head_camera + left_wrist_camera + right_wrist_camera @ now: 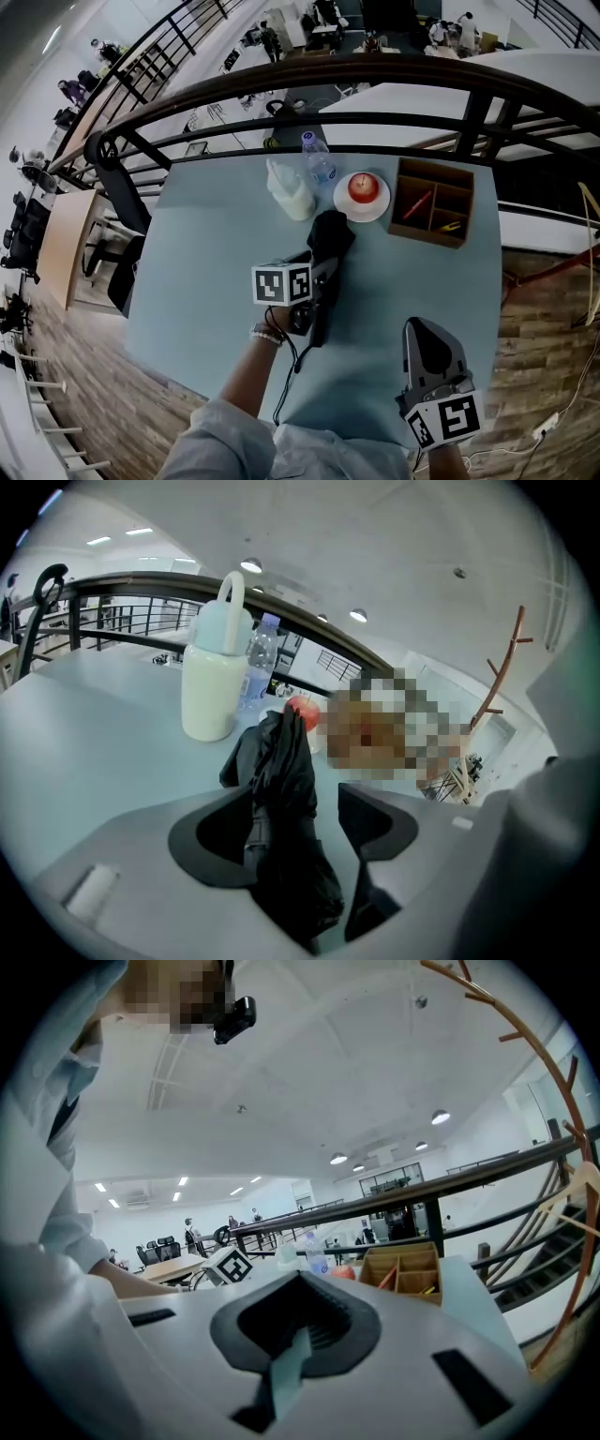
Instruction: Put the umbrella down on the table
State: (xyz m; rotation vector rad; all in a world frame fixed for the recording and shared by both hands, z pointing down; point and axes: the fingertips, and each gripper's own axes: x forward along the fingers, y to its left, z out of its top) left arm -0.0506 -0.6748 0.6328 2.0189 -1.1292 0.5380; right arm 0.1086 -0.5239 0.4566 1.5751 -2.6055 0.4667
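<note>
The left gripper point(309, 803) has its two dark fingers point(375, 827) apart, and a folded black umbrella point(281, 799) runs up between them. The umbrella's fabric presses against the finger on the left, while a strip of pale surface point(94, 752) shows between it and the other finger. Beyond the umbrella's far end stand a white bottle point(214, 682) with a loop handle, a clear water bottle point(261, 663) just behind it, and a red apple point(302, 712). A dark railing point(141, 583) edges the surface.
</note>
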